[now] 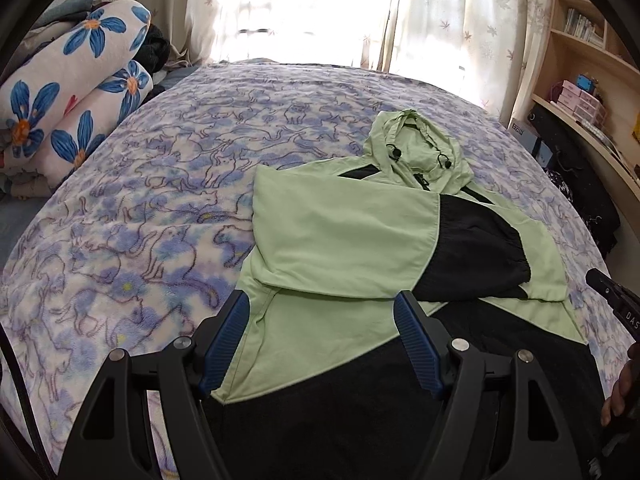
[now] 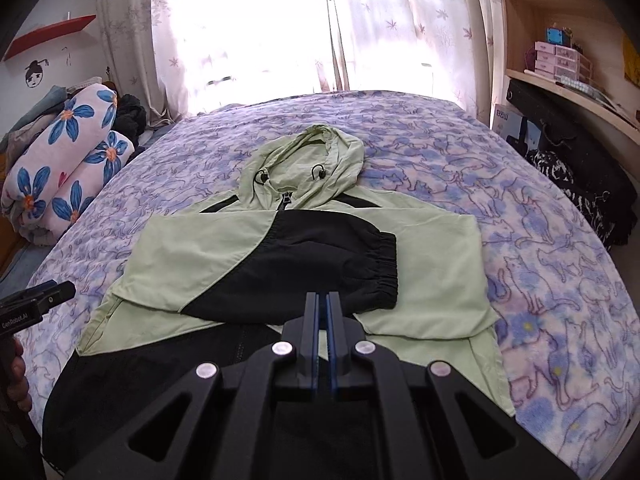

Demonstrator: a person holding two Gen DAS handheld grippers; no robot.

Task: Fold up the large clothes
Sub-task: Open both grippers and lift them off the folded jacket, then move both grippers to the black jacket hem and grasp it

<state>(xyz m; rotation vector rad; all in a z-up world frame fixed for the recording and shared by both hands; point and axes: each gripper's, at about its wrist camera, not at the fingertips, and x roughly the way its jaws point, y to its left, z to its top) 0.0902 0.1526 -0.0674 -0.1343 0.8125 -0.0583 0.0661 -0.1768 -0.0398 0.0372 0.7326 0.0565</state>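
Jacket (image 2: 224, 256) lies lengthwise ahead on the bed (image 2: 540, 240), hood far, hem nearest both tools: left tool (image 1: 320, 316) spread wide and empty, right tool (image 2: 322, 312) pinched closed, empty.

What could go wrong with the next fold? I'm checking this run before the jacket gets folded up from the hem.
1. The sleeves lie loosely crossed on the jacket; lifting the hem could probably slide them off.
2. The hood is still spread out past the collar, so the bundle may end up lumpy.
3. The right gripper is shut and holds nothing, while the left gripper is open; a one-sided grab would likely skew the fold.
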